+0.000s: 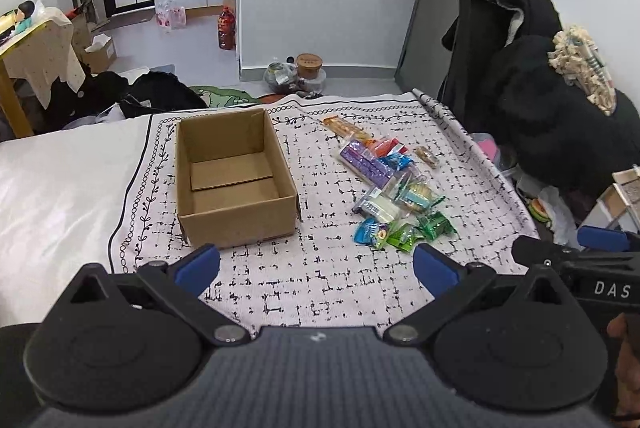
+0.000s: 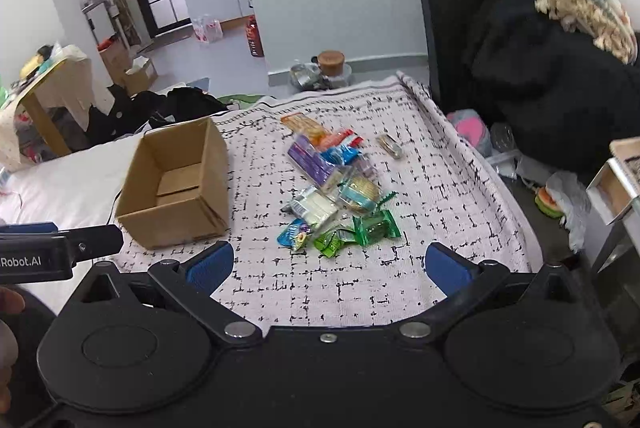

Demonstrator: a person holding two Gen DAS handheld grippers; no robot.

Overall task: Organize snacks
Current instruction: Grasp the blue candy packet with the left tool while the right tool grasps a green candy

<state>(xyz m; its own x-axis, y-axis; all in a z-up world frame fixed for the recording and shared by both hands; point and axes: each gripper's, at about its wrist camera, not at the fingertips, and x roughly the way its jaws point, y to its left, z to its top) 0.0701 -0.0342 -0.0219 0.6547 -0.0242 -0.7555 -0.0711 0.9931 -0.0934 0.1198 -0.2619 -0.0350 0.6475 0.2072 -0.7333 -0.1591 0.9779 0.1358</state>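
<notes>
Nothing is sorted yet — the cardboard box [image 1: 236, 184] sits empty on the patterned cloth [image 1: 320, 276], and the snack packets [image 1: 384, 184] lie heaped just beside it. Left gripper [image 1: 316, 266] and right gripper [image 2: 328, 264] both gape wide, holding nothing.

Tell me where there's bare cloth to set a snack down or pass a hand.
Bare cloth lies between the cardboard box and the snack pile, and in front of both, near the open left hand-held gripper. It is crowded within the pile. The box is empty.
</notes>
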